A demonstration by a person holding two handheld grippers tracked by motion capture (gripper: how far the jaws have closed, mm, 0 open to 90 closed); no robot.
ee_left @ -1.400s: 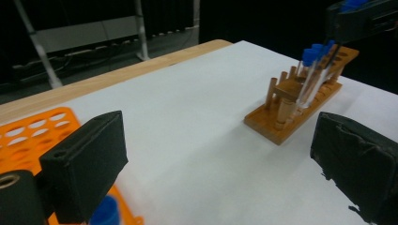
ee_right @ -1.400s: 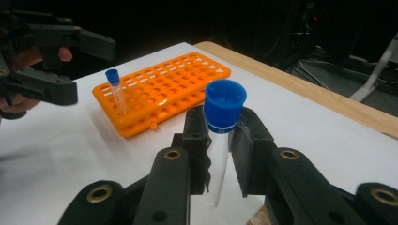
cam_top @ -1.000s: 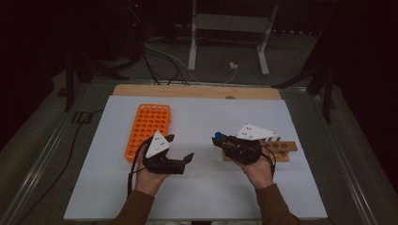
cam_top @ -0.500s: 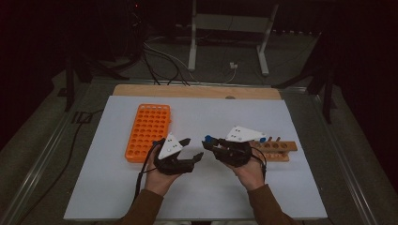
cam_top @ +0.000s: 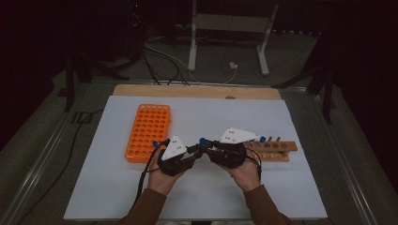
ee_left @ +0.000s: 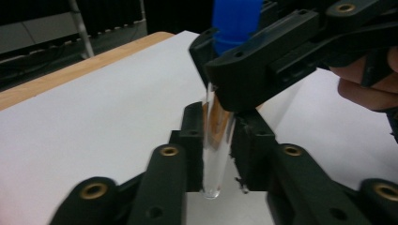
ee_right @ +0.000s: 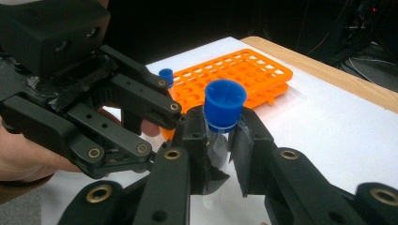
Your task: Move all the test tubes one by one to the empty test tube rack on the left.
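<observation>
Between both tongs [ee_left: 218,140] [ee_right: 220,140], one upright blue-capped tube [ee_left: 217,136], clamped.

tube cap [ee_left: 237,18]: cut by top edge | tube [ee_right: 217,154] bottom: hidden behind tongs

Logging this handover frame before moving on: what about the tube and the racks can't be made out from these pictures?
- Tube: in the left gripper view, the right hand-held gripper covers its upper part; the cap is cut off by the top edge.
- Tube's lower end: in the right gripper view, hidden behind the right hand-held gripper's own jaws.
- Orange rack: high view too dim and small to count tubes.
- Wooden rack: near end hidden behind the right hand-held gripper.
</observation>
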